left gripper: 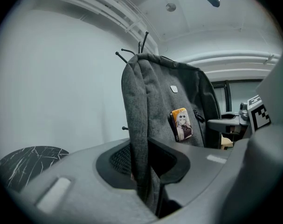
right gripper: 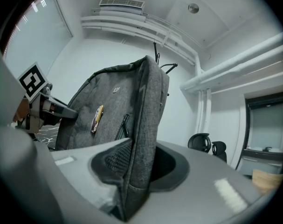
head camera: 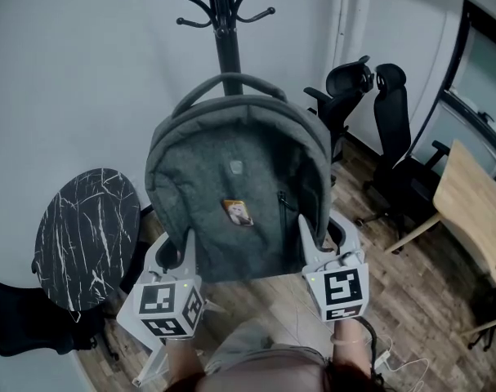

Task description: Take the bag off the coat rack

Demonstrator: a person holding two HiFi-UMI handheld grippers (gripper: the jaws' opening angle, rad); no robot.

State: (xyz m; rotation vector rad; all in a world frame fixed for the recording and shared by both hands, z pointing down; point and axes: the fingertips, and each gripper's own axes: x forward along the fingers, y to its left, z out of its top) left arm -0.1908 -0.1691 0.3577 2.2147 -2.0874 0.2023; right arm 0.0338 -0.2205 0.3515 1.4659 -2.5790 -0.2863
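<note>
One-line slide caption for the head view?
Left hand-held gripper and right hand-held gripper clamp a grey backpack by its sides in front of the coat rack.

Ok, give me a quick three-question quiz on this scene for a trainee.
1. True or false: the left gripper is empty.
2. What is pinned on the front of the bag? A: a small picture badge. B: a key. C: a ribbon.
3. Which piece of furniture stands to the bag's left in the head view?

Key:
1. False: its fingers pinch the bag's edge.
2. A.
3. The round black marbled table.
</note>
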